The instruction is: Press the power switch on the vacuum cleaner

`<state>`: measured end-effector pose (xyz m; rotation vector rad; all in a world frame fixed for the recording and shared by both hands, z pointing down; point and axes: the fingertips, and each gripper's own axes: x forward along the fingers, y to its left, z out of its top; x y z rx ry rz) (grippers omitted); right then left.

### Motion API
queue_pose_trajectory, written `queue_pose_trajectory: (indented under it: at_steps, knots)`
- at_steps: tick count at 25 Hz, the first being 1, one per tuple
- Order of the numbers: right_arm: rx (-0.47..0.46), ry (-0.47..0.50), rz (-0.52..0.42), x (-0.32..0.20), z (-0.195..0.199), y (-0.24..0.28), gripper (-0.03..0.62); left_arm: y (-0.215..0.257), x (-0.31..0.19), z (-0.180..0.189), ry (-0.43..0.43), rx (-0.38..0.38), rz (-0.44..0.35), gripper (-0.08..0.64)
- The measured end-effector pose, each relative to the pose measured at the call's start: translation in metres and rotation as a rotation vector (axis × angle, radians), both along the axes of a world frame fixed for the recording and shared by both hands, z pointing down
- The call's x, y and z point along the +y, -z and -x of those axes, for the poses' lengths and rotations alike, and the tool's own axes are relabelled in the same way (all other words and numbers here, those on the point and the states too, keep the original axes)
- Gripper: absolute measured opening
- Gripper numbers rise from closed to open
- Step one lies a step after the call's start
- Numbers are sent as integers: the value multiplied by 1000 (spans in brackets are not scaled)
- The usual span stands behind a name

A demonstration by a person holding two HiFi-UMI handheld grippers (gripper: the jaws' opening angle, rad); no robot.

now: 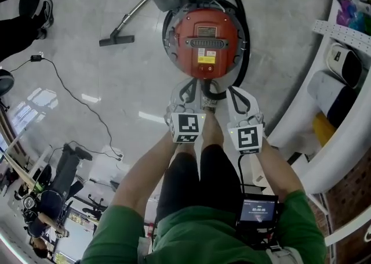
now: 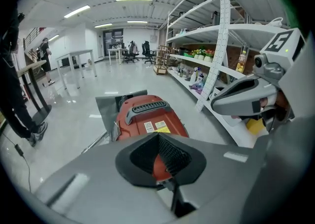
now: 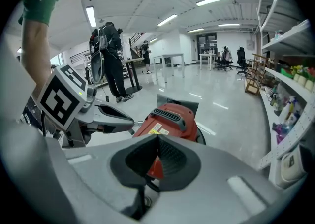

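Note:
The red vacuum cleaner point(image 1: 207, 42) stands on the floor ahead of me, ringed by its black hose, a grey handle across its top. I cannot pick out its power switch. My left gripper point(image 1: 186, 87) and right gripper point(image 1: 235, 91) are held side by side just short of its near end, not touching it. Both are shut with nothing in them. In the left gripper view the vacuum cleaner point(image 2: 147, 117) lies beyond the left gripper point(image 2: 165, 161), the right gripper point(image 2: 241, 97) alongside. The right gripper view shows the vacuum cleaner point(image 3: 170, 119) past the right gripper point(image 3: 157, 161).
The vacuum's floor nozzle point(image 1: 116, 40) and wand lie to its left. A cable point(image 1: 75, 97) trails over the floor farther left, near a person's legs point(image 1: 23, 13). White shelving point(image 1: 342, 65) with goods runs along the right side.

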<state>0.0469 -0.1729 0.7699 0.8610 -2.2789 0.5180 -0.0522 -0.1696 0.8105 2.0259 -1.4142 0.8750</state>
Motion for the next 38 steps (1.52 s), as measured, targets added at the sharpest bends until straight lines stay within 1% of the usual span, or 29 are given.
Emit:
queue_pose_trajectory:
  at_steps: [6,12,20,29,38]
  knots:
    - [25,2,19,2,-13,-21,2,-34,-8,-6,1,5,40,8]
    - [26,-4,30,4,-15,-34,2,-57,-10,-11,-1,8,62,8]
    - [33,-10,38,7,-20,-36,2,-58,-9,-12,-22,-6,60,8]
    - [34,-21,46,8,-17,-36,2,-59,-9,-12,-41,-4,52,8]
    - [40,-24,45,8,-17,-36,2,-61,-8,-11,-42,-6,61,8]
